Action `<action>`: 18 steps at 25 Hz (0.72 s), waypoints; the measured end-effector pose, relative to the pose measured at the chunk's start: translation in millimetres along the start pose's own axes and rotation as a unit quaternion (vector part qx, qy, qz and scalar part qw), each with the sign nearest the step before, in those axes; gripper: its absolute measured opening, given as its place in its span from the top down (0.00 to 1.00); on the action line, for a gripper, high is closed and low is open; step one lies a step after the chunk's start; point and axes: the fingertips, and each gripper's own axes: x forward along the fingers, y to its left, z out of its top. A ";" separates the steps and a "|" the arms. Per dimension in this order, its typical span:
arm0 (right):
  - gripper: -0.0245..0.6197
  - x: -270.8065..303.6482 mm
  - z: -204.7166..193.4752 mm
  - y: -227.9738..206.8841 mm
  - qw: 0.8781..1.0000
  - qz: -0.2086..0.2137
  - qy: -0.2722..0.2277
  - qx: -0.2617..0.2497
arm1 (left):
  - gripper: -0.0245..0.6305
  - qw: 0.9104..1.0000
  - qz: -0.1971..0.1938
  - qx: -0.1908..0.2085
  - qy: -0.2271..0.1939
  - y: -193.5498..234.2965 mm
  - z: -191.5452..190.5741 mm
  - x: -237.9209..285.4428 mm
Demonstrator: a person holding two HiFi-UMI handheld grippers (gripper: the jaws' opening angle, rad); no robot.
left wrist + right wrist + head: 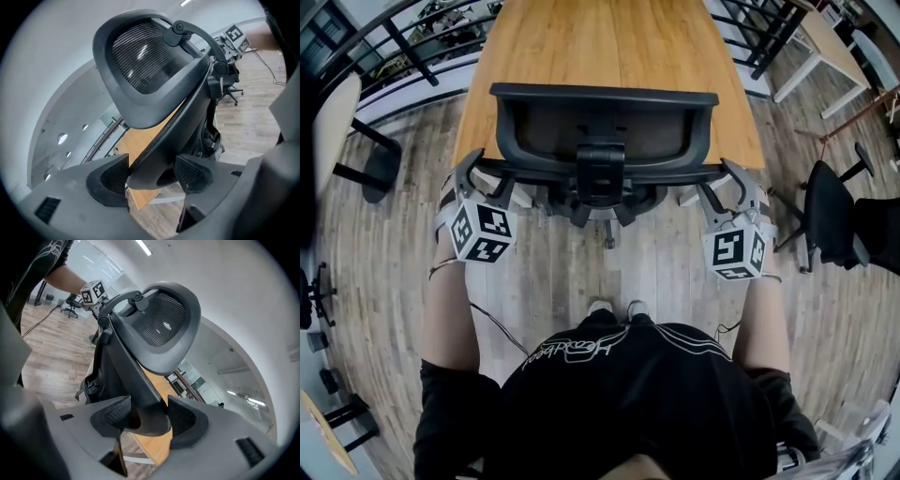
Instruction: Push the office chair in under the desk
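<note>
Where you stand: right behind the chair (602, 131), with your shoes (614, 307) on the wood floor (553, 277) just back from its wheels.
Chair: black, with a mesh back. Its back faces you and its front is up against the desk.
Desk (609, 47): long and light wood, just past the chair. From above, the top of the chair's back covers the desk's near edge.
Left claw (480, 171): at the chair's left side, low on its back.
Left claw's grip: clamped on the left end of the dark bar that runs low across the chair's back. In the left gripper view the bar fills the gap and both ribbed pads (111, 177) press on it.
Right claw (727, 178): at the chair's right side, level with the left one.
Right claw's grip: clamped on the right end of the same bar. The right gripper view shows the bar squeezed tight between the two pads (117, 414).
Mesh back: in both gripper views it rises above the bar, with the desk's wood showing behind the chair.
Cubes: one marker cube (483, 234) sits on each claw, on the side of the claw away from the chair.
Second chair (830, 211): black, well off to the chair's right.
</note>
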 end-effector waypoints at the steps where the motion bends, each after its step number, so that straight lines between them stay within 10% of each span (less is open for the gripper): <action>1: 0.55 6.3 5.8 -1.6 1.000 -0.001 0.004 0.000 | 0.54 1.000 -0.002 -0.001 -0.001 7.2 -1.9 4.0; 18: 0.55 37.4 10.6 -12.4 1.000 -0.013 0.019 0.001 | 0.54 0.999 -0.033 0.023 -0.023 19.8 0.3 25.0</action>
